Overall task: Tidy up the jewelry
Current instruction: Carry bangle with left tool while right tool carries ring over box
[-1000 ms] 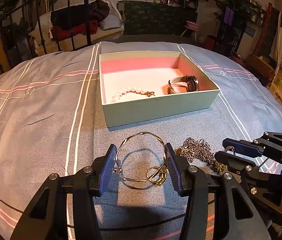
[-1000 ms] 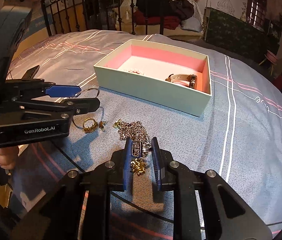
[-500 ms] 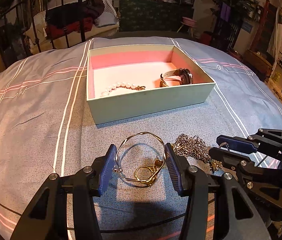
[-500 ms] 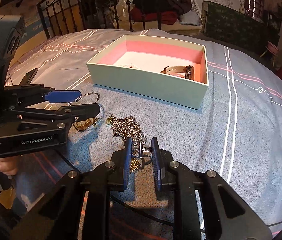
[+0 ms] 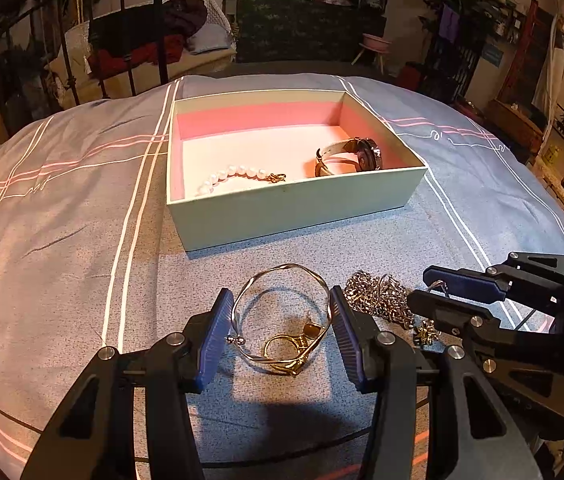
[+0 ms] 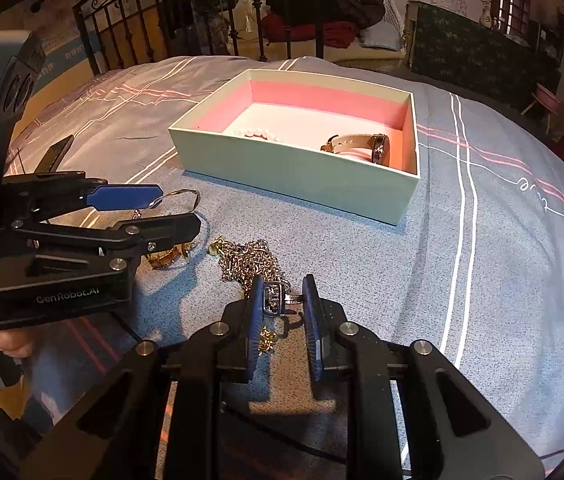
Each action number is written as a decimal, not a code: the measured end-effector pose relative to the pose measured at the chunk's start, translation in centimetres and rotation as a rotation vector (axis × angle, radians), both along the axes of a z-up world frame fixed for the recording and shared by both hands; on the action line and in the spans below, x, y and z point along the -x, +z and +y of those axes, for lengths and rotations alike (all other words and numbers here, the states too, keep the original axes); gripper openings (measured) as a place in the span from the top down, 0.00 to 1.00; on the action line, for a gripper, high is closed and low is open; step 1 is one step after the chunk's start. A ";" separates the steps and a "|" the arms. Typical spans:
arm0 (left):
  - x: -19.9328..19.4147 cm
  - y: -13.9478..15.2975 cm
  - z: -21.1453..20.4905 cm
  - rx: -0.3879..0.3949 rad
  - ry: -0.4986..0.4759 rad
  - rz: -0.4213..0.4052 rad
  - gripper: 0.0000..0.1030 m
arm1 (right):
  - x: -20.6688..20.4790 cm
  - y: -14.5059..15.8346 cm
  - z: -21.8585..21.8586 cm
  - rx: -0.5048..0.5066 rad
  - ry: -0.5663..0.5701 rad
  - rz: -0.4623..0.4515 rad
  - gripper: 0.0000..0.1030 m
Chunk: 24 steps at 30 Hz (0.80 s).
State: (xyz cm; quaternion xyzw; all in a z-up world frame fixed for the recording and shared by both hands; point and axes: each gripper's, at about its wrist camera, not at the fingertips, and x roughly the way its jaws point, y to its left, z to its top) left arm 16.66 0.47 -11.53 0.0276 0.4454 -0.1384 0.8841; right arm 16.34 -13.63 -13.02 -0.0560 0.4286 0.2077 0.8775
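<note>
The bangle (image 5: 282,312) is clamped by the left gripper (image 5: 280,334), a ring (image 6: 278,300) by the narrow right gripper (image 6: 282,312), near the box (image 5: 293,212); carrying both into it comes next.

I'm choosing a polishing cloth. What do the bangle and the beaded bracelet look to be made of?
The bangle looks like thin polished metal wire, pale gold or silver: it glints along its twisted curve. The beaded bracelet in the box looks like glossy white pearls, real or imitation I cannot tell, with a small gold-coloured clasp.
</note>
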 end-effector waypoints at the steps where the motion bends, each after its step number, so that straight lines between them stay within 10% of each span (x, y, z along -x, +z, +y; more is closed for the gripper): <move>1: 0.0 0.0 0.0 -0.002 0.000 0.001 0.53 | -0.1 -0.2 0.1 0.014 0.003 0.008 0.80; 24: -9.1 8.9 -0.1 -0.020 0.080 -0.107 0.53 | -9.2 8.4 0.6 0.042 -0.048 -0.141 0.80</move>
